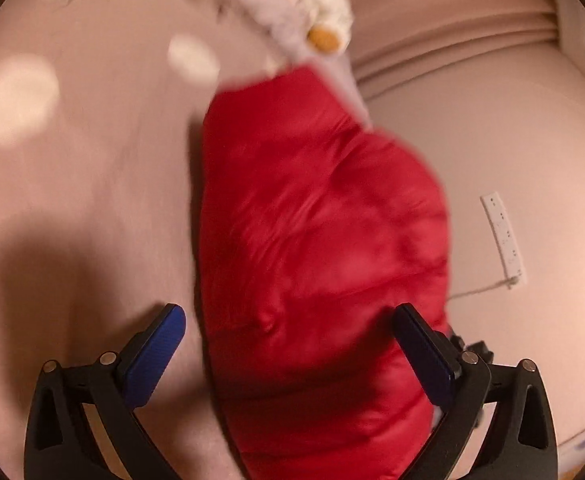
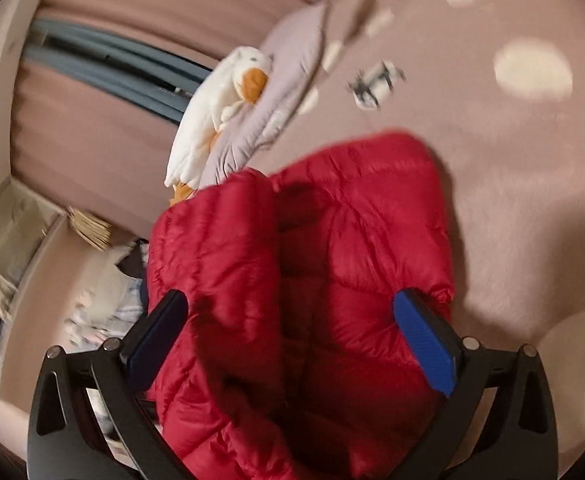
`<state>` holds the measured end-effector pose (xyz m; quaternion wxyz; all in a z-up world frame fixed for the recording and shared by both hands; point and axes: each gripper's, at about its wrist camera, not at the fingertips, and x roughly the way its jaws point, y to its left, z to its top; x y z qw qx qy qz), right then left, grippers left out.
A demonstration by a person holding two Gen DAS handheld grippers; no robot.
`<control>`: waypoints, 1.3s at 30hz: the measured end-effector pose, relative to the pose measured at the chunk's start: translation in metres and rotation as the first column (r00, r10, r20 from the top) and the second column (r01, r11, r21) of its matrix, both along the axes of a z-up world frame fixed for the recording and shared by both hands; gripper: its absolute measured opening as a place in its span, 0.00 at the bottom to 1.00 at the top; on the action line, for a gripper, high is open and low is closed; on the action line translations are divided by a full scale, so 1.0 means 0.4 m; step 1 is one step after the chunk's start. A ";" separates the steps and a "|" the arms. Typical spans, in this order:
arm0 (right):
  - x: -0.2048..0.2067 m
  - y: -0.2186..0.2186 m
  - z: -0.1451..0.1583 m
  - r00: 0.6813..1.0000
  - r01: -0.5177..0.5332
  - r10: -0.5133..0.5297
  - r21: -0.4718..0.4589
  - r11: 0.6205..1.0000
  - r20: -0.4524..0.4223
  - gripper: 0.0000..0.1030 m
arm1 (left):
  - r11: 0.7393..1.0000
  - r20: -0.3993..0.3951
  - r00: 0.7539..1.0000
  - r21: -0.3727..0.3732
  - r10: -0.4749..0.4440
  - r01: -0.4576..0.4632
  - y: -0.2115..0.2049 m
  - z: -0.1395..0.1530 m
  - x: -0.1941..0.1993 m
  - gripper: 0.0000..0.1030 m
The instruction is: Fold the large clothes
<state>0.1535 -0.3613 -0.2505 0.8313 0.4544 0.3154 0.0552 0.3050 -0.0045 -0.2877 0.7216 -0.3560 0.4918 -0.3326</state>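
A red quilted puffer jacket (image 1: 316, 240) lies in a folded bundle on a pink bed sheet (image 1: 84, 200). My left gripper (image 1: 292, 324) hovers over its near end with both blue pads spread wide, and neither pad presses the fabric. In the right wrist view the same jacket (image 2: 352, 240) shows two padded halves with a dark crease between them. My right gripper (image 2: 292, 312) stands wide open above it, fingers apart on either side of the cloth and holding nothing. Both views are blurred by motion.
A white plush duck with an orange beak (image 2: 228, 96) rests on a lilac pillow (image 2: 288, 72) at the head of the bed. A white power strip (image 1: 504, 236) with its cord lies beside the bed. Shelves and clutter (image 2: 8, 248) stand off the bed's side.
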 end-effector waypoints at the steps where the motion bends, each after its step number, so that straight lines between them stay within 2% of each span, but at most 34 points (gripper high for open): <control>1: -0.001 0.004 -0.003 1.000 -0.005 0.005 0.007 1.000 0.003 1.00 | 1.000 -0.017 1.000 -0.028 -0.012 0.012 -0.011 -0.017 0.004 0.99; 5: -0.011 0.019 -0.009 1.000 -0.024 0.024 -0.002 1.000 0.006 0.99 | 0.993 -0.014 1.000 -0.114 0.003 -0.004 -0.032 -0.017 0.001 0.99; 7: -0.014 0.008 -0.017 0.999 -0.006 0.006 0.000 1.000 -0.037 0.99 | 0.994 -0.012 1.000 -0.105 0.010 -0.012 -0.047 -0.020 -0.002 0.99; 9: -0.031 -0.003 -0.012 0.993 0.043 -0.048 -0.052 0.998 -0.108 0.99 | 0.998 0.016 1.000 -0.069 -0.007 0.008 -0.068 -0.017 -0.007 0.99; 11: -0.047 -0.017 -0.006 0.989 0.053 -0.064 -0.088 0.995 -0.133 1.00 | 0.999 0.033 0.999 -0.052 -0.012 0.013 -0.086 -0.010 -0.012 0.99; 14: -0.057 -0.039 -0.026 0.986 0.047 -0.055 -0.054 0.997 -0.155 1.00 | 0.998 0.021 1.000 -0.064 -0.023 0.024 -0.102 -0.014 -0.011 0.99; 19: -0.054 -0.045 -0.054 0.996 0.029 -0.025 0.047 0.998 -0.084 1.00 | 0.997 0.029 0.998 -0.063 -0.053 0.055 -0.129 -0.031 -0.002 0.99; 22: -0.014 -0.013 -0.070 0.997 -0.071 0.073 0.169 0.983 -0.005 1.00 | 0.989 0.047 0.992 -0.092 -0.115 0.119 -0.133 -0.039 -0.018 0.99; 23: 0.006 0.009 -0.070 0.994 -0.111 0.112 0.170 0.979 0.004 1.00 | 0.986 0.052 0.990 -0.097 -0.132 0.137 -0.141 -0.042 -0.016 0.99; 26: 0.046 0.063 -0.065 0.988 -0.155 0.156 0.077 0.985 -0.018 1.00 | 0.978 0.067 0.980 -0.074 -0.189 0.194 -0.179 -0.048 -0.013 0.98; 28: 0.058 0.072 -0.070 0.986 -0.162 0.164 0.060 0.985 -0.020 0.93 | 0.980 0.082 0.980 -0.059 -0.182 0.188 -0.196 -0.051 -0.012 0.94; 30: 0.065 0.066 -0.083 0.983 -0.181 0.181 0.072 0.981 0.006 0.71 | 0.985 0.093 0.983 -0.052 -0.160 0.165 -0.208 -0.056 -0.019 0.86; 32: 0.065 0.051 -0.107 0.983 -0.182 0.179 0.123 0.976 0.033 0.61 | 0.989 0.102 0.985 -0.037 -0.139 0.143 -0.216 -0.053 -0.020 0.85; 34: 0.057 0.048 -0.105 0.985 -0.170 0.165 0.134 0.976 0.052 0.59 | 0.991 0.115 0.984 -0.006 -0.133 0.135 -0.236 -0.040 -0.028 0.85; 37: 0.038 0.064 -0.070 0.975 -0.204 0.196 0.067 0.977 0.105 0.59 | 0.993 0.117 0.986 -0.014 -0.116 0.119 -0.257 -0.026 -0.036 0.85; 39: 0.033 0.068 -0.059 0.968 -0.220 0.210 0.070 0.973 0.134 0.57 | 0.994 0.133 0.985 0.002 -0.110 0.111 -0.259 -0.003 -0.043 0.84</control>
